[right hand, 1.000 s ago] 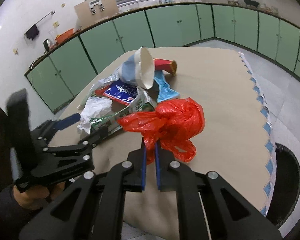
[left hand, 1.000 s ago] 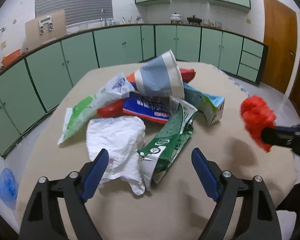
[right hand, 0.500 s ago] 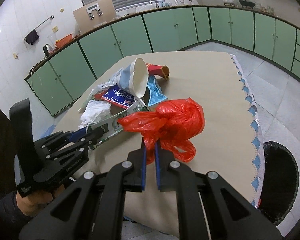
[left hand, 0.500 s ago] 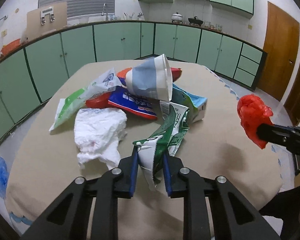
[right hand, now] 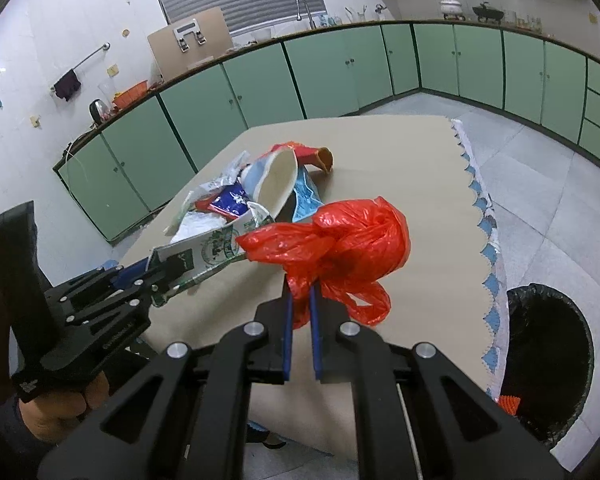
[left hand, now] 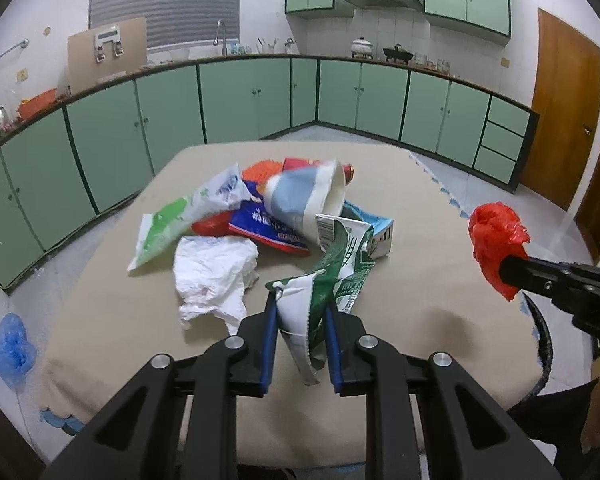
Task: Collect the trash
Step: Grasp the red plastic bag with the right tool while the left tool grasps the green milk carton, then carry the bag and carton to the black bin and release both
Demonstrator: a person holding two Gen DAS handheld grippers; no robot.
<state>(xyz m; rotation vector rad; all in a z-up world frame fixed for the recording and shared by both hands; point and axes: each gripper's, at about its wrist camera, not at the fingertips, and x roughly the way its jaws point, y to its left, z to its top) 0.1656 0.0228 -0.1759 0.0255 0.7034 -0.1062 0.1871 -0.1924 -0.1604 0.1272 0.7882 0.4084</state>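
1. The left gripper (left hand: 300, 312) pinches a crushed green-and-white milk carton (left hand: 320, 292) between its blue pads; the carton's lower end hangs below the fingers, and its upper end reaches back toward the pile.
2. In the right wrist view the same left gripper (right hand: 160, 272) shows at the left edge, held by a hand (right hand: 60, 412), with the carton (right hand: 204, 248) sticking out of its tips above the desk.
3. The right gripper (right hand: 300, 300) is pressed together on a crumpled red plastic bag (right hand: 340, 244), which bulges above and beside the fingers, with a loose tail drooping to the right.
4. From the left wrist view the red bag (left hand: 496, 240) sits at the tip of the right gripper (left hand: 508, 270), off the right side of the desk.
5. The beige-covered desk (left hand: 400, 208) carries the rest of the trash in one pile: a tipped blue-and-white paper cup (left hand: 304, 200), a blue snack wrapper (left hand: 268, 228), a green-and-white plastic pouch (left hand: 180, 220), a crumpled white plastic bag (left hand: 216, 276), a light-blue carton (left hand: 380, 232) and a red paper tube (right hand: 312, 156).
6. A black-lined waste bin (right hand: 548, 356) stands on the tiled floor just beside the desk's scalloped right edge.
7. A blue plastic bag (left hand: 10, 344) lies on the floor left of the desk.
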